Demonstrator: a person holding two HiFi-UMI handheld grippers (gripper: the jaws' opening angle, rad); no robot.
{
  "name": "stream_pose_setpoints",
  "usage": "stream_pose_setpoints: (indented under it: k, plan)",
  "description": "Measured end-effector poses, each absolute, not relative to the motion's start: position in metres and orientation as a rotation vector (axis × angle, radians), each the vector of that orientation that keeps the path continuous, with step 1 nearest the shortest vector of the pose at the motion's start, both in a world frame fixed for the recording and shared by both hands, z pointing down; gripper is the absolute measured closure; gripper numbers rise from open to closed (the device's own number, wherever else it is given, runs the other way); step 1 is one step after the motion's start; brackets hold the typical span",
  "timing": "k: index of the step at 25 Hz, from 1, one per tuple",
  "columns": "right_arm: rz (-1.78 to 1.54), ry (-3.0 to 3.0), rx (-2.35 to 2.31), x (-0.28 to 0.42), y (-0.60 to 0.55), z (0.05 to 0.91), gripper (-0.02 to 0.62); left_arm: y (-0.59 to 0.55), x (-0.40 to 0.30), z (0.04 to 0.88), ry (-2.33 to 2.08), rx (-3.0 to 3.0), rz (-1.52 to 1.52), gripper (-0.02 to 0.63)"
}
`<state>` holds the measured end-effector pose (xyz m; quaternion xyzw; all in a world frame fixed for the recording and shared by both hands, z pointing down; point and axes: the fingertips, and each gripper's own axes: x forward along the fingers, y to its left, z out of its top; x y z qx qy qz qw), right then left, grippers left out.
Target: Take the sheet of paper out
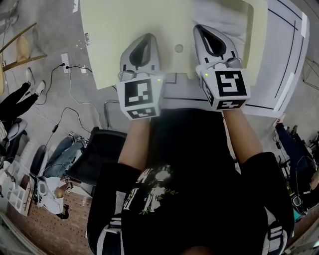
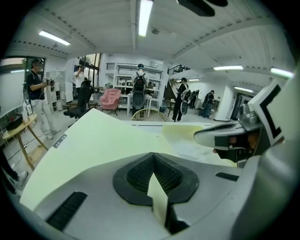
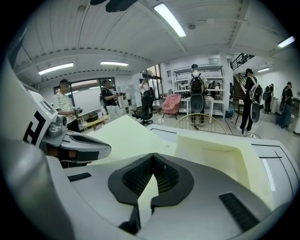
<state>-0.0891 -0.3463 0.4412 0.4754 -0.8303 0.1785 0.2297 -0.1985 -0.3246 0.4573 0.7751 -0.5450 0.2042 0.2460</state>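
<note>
Both tools hold the pale yellow folder (image 1: 129, 30) above the counter (image 1: 286, 64); the white sheet of paper (image 1: 219, 12) seems to be inside it. The left hand-held gripper (image 2: 157, 187) pinches a folder edge. The right hand-held gripper (image 3: 143, 192) pinches another; pulling the sheet out remains.

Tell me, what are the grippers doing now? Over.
Left gripper, right gripper: both shut on yellow sheet, near edge. Sheet overhangs white table. Nothing in the way.

Right gripper (image 3: 151, 163) fingers (image 3: 167, 176) pinch the edge of the pale yellow sheet of paper (image 3: 124, 136). Left gripper (image 3: 96, 149) close beside.
</note>
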Motion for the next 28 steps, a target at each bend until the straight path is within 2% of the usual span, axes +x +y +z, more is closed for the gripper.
stream_pose_setpoints:
  k: [9, 28]
  plan:
    - [0.545, -2.286, 1.248, -0.080, -0.349, 0.448, 0.595, -0.319, -0.202, 0.482, -1.483, 2.046, 0.613, 0.604]
    - [0.438, -2.226, 0.899, -0.072, -0.348, 0.479, 0.581, -0.308, -0.201, 0.518, -1.432, 1.939, 0.726, 0.603]
